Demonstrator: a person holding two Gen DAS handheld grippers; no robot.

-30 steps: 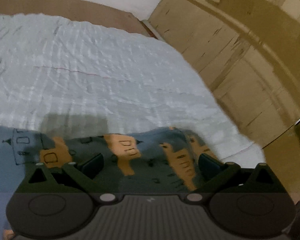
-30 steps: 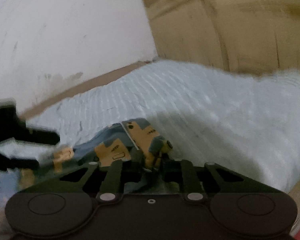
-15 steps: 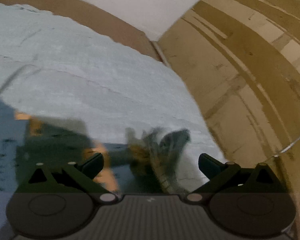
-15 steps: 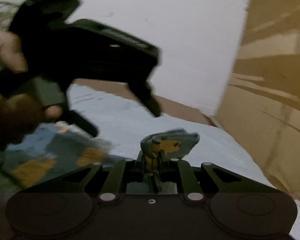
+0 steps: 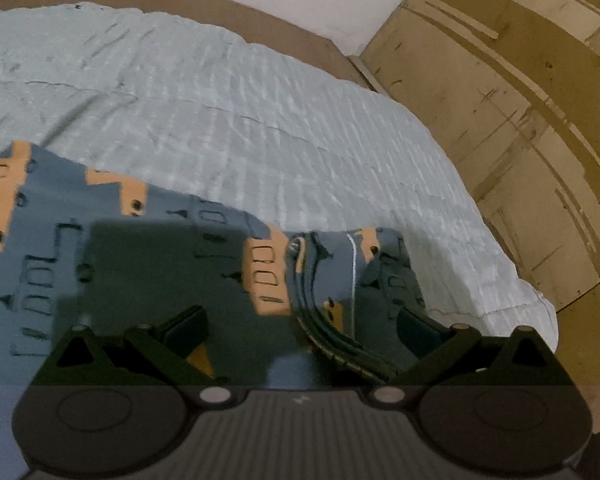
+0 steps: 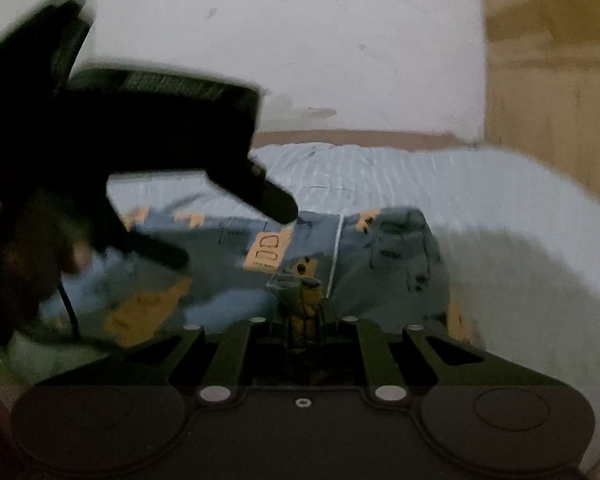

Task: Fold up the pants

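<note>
The pants (image 5: 148, 264) are blue-grey with orange patches and lie spread on a pale quilted bedspread (image 5: 228, 104). A folded edge with a dark waistband (image 5: 324, 320) runs between my left gripper's fingers. My left gripper (image 5: 300, 320) hovers just over the cloth, open, with nothing pinched. In the right wrist view the pants (image 6: 396, 256) lie bunched ahead, and my right gripper (image 6: 302, 304) is shut on a small tuft of their cloth. The left gripper (image 6: 226, 232) shows there too, black and blurred, above the pants' left part, with a hand (image 6: 20, 264) behind it.
A brown bed frame (image 5: 260, 28) borders the bedspread at the far side, under a white wall (image 6: 320, 40). Wooden panelling (image 5: 520, 120) stands close on the right, past the bed's edge (image 5: 532, 312).
The pants were lifted and blurred half a second ago and now lie flat under the open left gripper. The right gripper kept its pinch and swung round toward the pants.
</note>
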